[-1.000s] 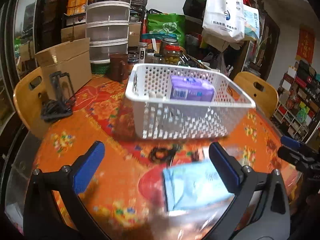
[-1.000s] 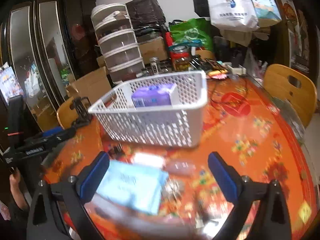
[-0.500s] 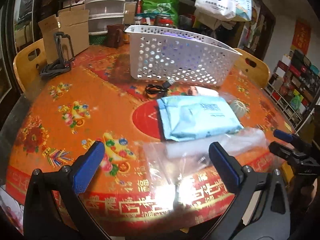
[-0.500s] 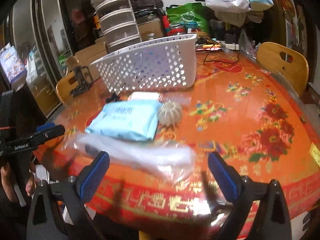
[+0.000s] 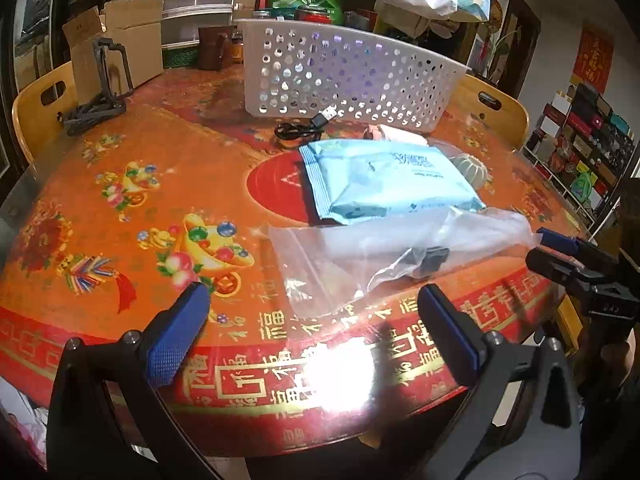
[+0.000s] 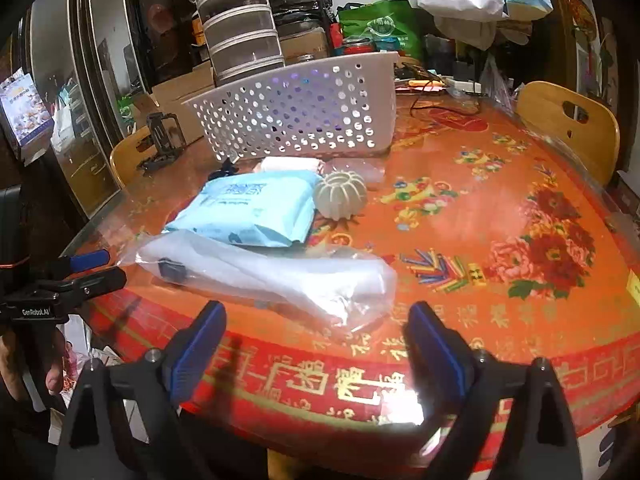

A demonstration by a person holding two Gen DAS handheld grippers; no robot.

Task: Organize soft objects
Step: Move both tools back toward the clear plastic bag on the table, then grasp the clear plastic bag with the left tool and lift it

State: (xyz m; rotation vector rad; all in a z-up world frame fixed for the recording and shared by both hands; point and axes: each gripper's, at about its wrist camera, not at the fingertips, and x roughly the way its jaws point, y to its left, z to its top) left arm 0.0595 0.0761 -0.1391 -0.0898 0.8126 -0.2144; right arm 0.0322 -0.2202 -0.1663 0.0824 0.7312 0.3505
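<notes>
Both grippers have drawn back from the basket (image 5: 352,80) toward the table's near edge, so that the clear bag (image 5: 384,252), unseen a second ago, now lies just ahead of them. Left gripper (image 5: 316,320): blue pads spread wide, holding nothing, poised above the red border of the table (image 5: 120,184). Right gripper (image 6: 316,340): likewise spread and empty, with the bag's near end lying between and just beyond its fingertips. The bag rests flat on the table and encloses a small dark object. Touching its far side lies the blue pack (image 5: 384,180), flat, with a ribbed white ball (image 6: 340,194) just beside the pack. A pink-and-white packet (image 5: 394,134) and a black cable (image 5: 300,130) lie between the pack and the basket, which stands upright farther back; a purple glow shows through its holes, but its contents cannot be made out. Each gripper appears at the edge of the other's view.
</notes>
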